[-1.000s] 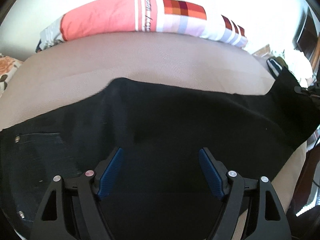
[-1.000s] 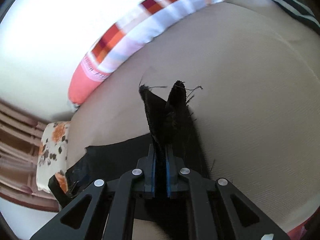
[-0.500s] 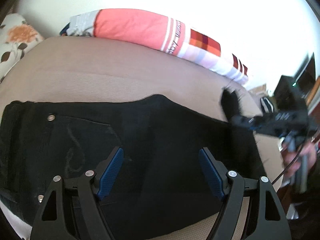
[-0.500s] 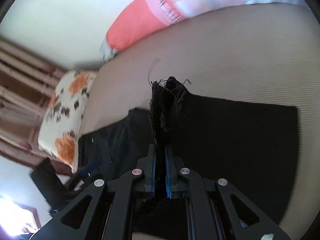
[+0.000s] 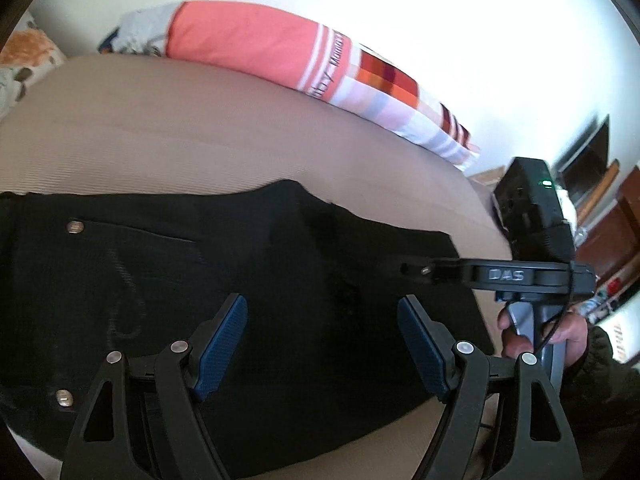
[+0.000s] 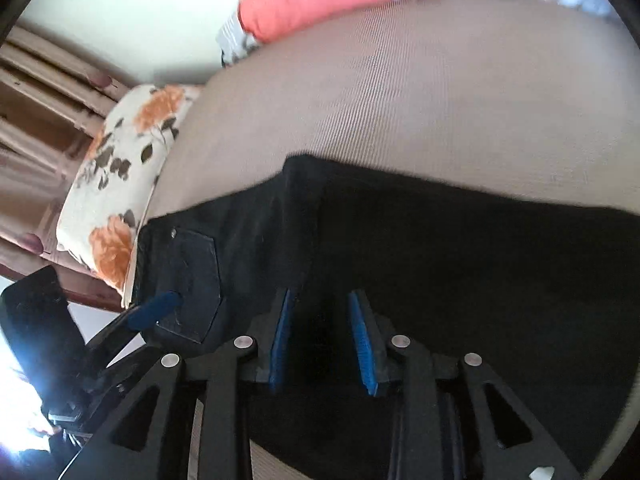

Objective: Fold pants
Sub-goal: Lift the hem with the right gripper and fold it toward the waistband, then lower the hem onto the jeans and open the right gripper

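Observation:
Black pants (image 5: pixel 280 260) lie flat on the beige bed (image 5: pixel 200 132), with the leg part doubled over toward the waist. A back pocket with rivets shows at the left. My left gripper (image 5: pixel 320 304) hangs open above the middle of the pants, nothing between its blue pads. My right gripper (image 6: pixel 321 294) is low over the folded cloth (image 6: pixel 440 260). Its jaws are opening and the pads stand apart, not pressing on anything; the hem lies flat under them. In the left wrist view the right gripper (image 5: pixel 408 269) reaches in from the right, held by a hand (image 5: pixel 568 328).
A long orange and checked pillow (image 5: pixel 248 40) lies along the far side of the bed by the white wall. A floral pillow (image 6: pixel 120 160) sits at the waist end. Brown furniture (image 5: pixel 624 232) stands beyond the bed's right end. Bare beige sheet lies between pants and pillow.
My right gripper carried the pant hem across to the waist side, lowered it, then parted its jaws and let it drop. The left gripper swung toward the pocket, staying open.

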`<state>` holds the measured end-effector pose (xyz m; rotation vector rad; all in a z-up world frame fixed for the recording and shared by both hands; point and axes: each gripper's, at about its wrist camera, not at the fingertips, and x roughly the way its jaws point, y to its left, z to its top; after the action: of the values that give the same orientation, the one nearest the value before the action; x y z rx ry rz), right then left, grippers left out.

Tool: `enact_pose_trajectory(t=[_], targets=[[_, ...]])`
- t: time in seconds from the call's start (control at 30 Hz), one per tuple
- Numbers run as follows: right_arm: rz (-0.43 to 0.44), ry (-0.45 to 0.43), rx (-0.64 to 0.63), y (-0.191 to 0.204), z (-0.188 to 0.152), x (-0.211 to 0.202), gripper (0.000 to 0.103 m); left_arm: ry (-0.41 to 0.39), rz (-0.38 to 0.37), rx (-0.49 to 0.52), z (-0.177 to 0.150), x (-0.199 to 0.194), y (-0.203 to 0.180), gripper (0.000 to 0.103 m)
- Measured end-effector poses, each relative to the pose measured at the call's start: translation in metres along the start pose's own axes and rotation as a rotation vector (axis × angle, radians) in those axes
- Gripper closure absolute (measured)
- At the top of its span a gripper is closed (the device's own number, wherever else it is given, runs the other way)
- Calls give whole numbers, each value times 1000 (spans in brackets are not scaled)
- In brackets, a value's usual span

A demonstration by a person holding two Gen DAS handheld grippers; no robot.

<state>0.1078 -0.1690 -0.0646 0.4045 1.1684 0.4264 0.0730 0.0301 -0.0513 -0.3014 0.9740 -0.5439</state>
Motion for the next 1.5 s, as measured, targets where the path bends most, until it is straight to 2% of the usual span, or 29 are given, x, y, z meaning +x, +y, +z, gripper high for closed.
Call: enact_pose_trajectory(t=[0.07, 0.17, 0.23, 0.27, 0.3, 0.43, 0.5, 0.67, 0.73, 0.77, 0.8, 0.83, 0.87, 0.9, 1.0, 1.13, 1.33, 1.5], targets=[[-18, -51, 24, -8, -8, -22, 64, 41, -68, -15, 2, 8, -4, 25], [-44, -95, 60, -22, -18, -44, 63, 115, -138, -67, 6, 24, -7, 28], [-65, -105, 98, -31, -25, -54, 63, 170, -143, -101, 10, 38, -6, 37], [-67, -118, 126, -39, -31, -60, 63, 207, -152, -127, 12, 47, -3, 45], [-63, -123, 143, -44, -35, -63, 62, 234, -155, -147, 13, 54, -1, 47], [-46, -143, 230, -68, -47, -70, 62, 304, -146, -216, 15, 79, 8, 47], [-34, -150, 262, -76, -50, -72, 62, 318, -130, -233, 14, 86, 11, 47], [-23, -158, 283, -83, -50, -72, 62, 330, -162, -245, 11, 95, 4, 48], [-18, -156, 286, -84, -50, -69, 62, 368, -185, -227, 8, 101, -6, 58], [-18, -155, 289, -85, -50, -68, 62, 379, -184, -218, 4, 101, -9, 66], [-19, -152, 293, -86, -50, -67, 62, 381, -167, -206, 1, 103, -13, 75], [-17, -149, 295, -87, -51, -66, 62, 379, -152, -197, 1, 105, -15, 80], [-17, -146, 294, -88, -51, -66, 62, 374, -125, -183, 1, 105, -17, 92], [-24, -146, 295, -88, -52, -66, 62, 371, -111, -183, 1, 104, -17, 99], [-51, -145, 290, -88, -53, -69, 62, 351, -123, -208, 2, 97, -17, 100], [-115, -145, 255, -87, -54, -73, 62, 278, -79, -154, 2, 75, -20, 100], [-241, -90, 205, -91, -60, -56, 64, 310, -20, -162, -14, 81, -6, 100], [-299, -81, 139, -81, -55, -51, 64, 294, 45, -81, -11, 82, -20, 94]])
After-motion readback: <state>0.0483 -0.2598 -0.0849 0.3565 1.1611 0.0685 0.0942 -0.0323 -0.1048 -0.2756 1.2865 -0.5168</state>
